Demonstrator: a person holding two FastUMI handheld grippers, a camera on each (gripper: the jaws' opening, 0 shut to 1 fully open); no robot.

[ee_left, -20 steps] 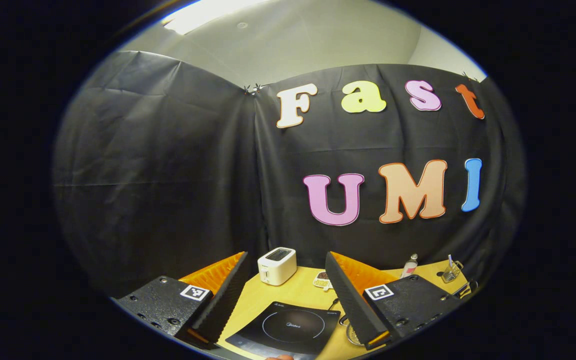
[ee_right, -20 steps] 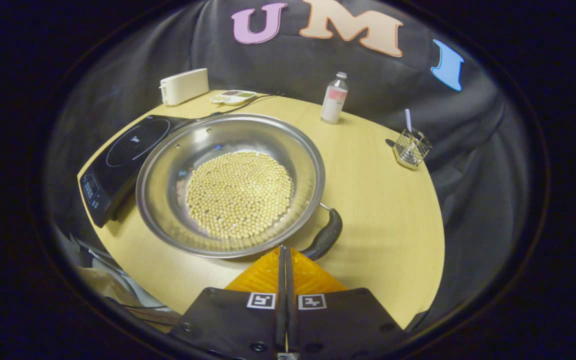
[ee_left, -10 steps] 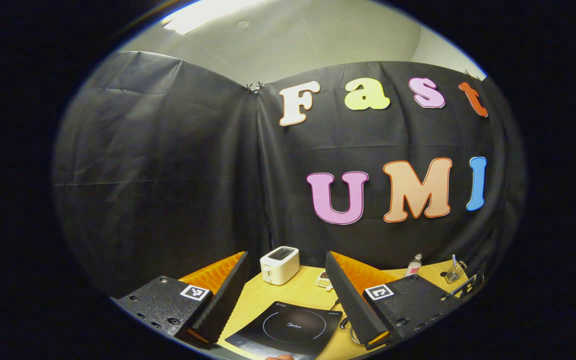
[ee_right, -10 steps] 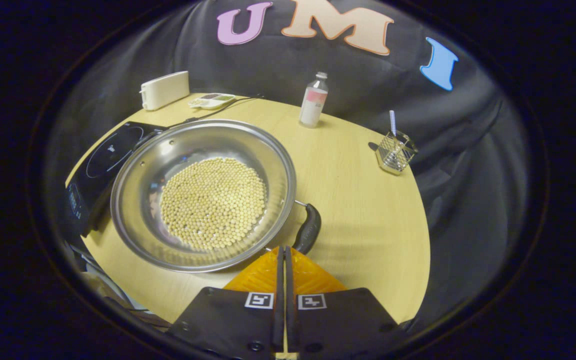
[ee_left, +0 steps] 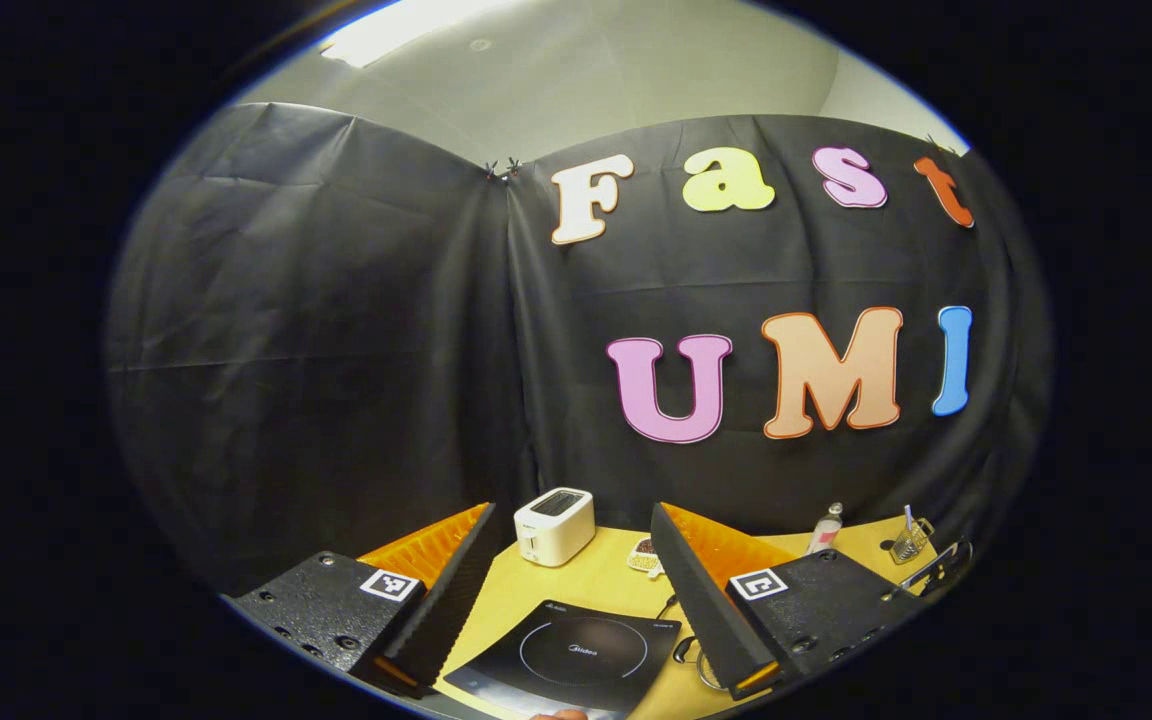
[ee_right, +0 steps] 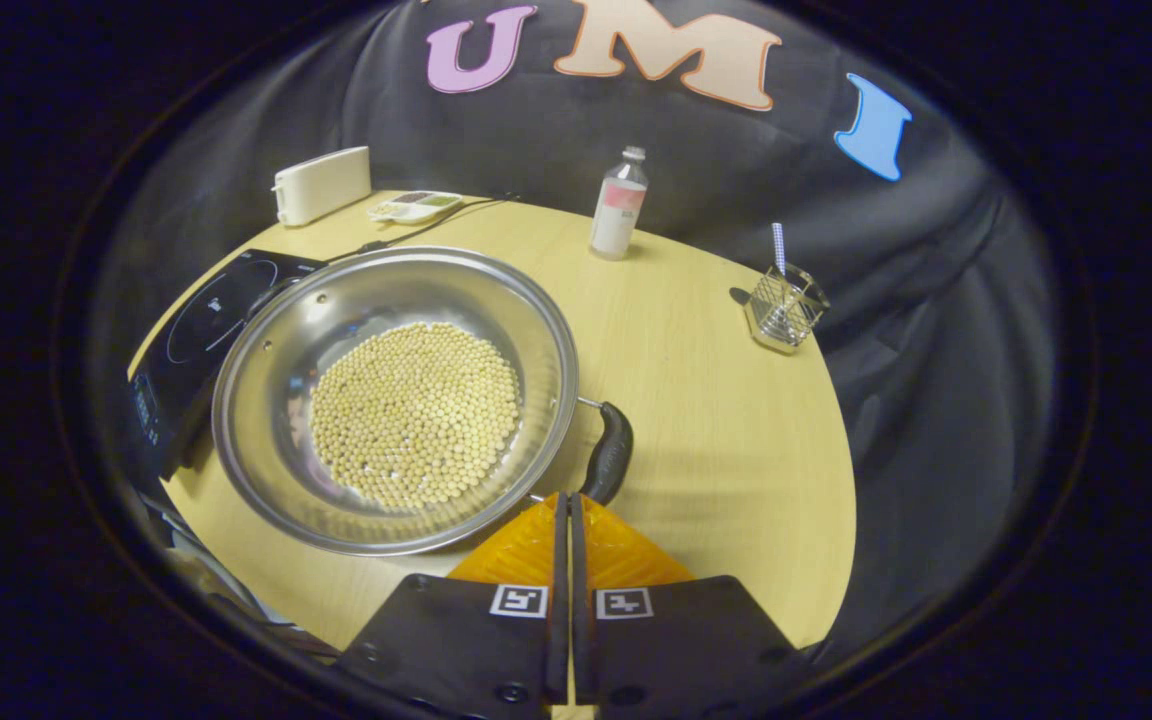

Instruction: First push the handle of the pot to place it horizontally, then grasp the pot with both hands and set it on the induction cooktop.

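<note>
A wide steel pot (ee_right: 266, 400) full of pale beans (ee_right: 416, 415) rests on the yellow round table (ee_right: 716, 400), partly over the edge of the black induction cooktop (ee_right: 201, 320). Its dark handle (ee_right: 608, 455) sticks out at the pot's near right side. My right gripper (ee_right: 565, 497) is shut with nothing between its fingers, its tips against the pot's near rim, just left of the handle. My left gripper (ee_left: 571, 520) hangs open above the cooktop (ee_left: 576, 655), holding nothing. A bit of the pot's rim (ee_left: 701, 670) peeks out by its right finger.
At the back of the table stand a white toaster (ee_right: 321, 185), a small tray (ee_right: 414, 205) and a bottle (ee_right: 616, 205). A wire cup with a straw (ee_right: 784, 305) sits at the right edge. A cable (ee_right: 426, 228) runs to the cooktop.
The right gripper has shifted right and a little forward, so the pot and handle slide left in its view. The left gripper barely drifts. Both keep their state.
</note>
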